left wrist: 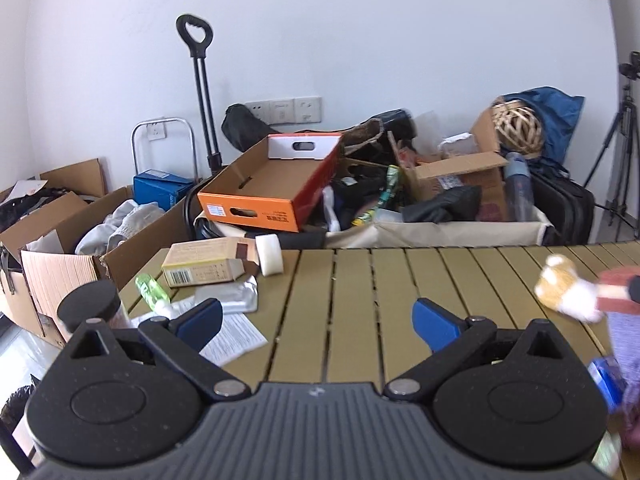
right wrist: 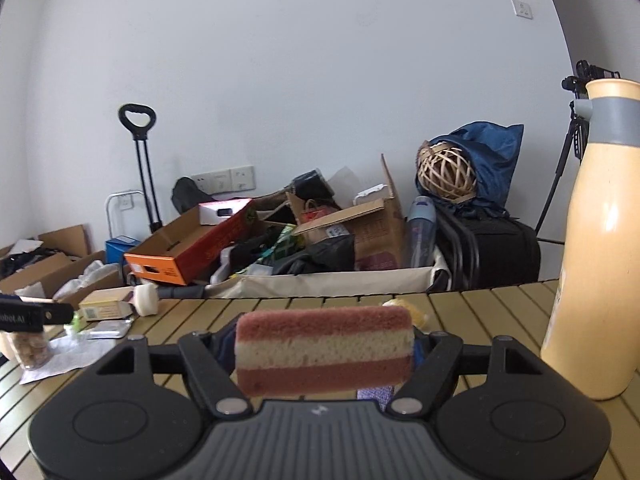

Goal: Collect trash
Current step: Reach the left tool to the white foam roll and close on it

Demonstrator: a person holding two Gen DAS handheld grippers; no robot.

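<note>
I have a striped sponge (right wrist: 324, 350), pink and cream in layers, pinched crosswise between the fingers of my right gripper (right wrist: 325, 354). It spans the whole gap, its ends pressed against the blue pads, so the jaws are closed onto it about as far as the foam allows. It sits lifted off the slatted table (right wrist: 480, 300), which I read as carrying it away as trash rather than wiping with it. A patch of purple cloth (right wrist: 374, 393) shows just under the sponge; I cannot tell whether it is caught in the grip too.

My left gripper (left wrist: 318, 320) is spread wide with nothing between its blue pads, hovering low over bare slats. In its view the sponge appears blurred at the far right edge, well apart from its jaws.

The remaining litter lies at the table's left end: a small carton (left wrist: 204, 266) on its side, a white round block (left wrist: 269, 255) touching it, a green bottle (left wrist: 152, 291), a foil pack (left wrist: 232, 300) and a printed leaflet (left wrist: 232, 338). I judge the free left gripper is held open to take these next.

A tall cream bottle (right wrist: 596, 248) stands upright on the table beside my right gripper.
</note>
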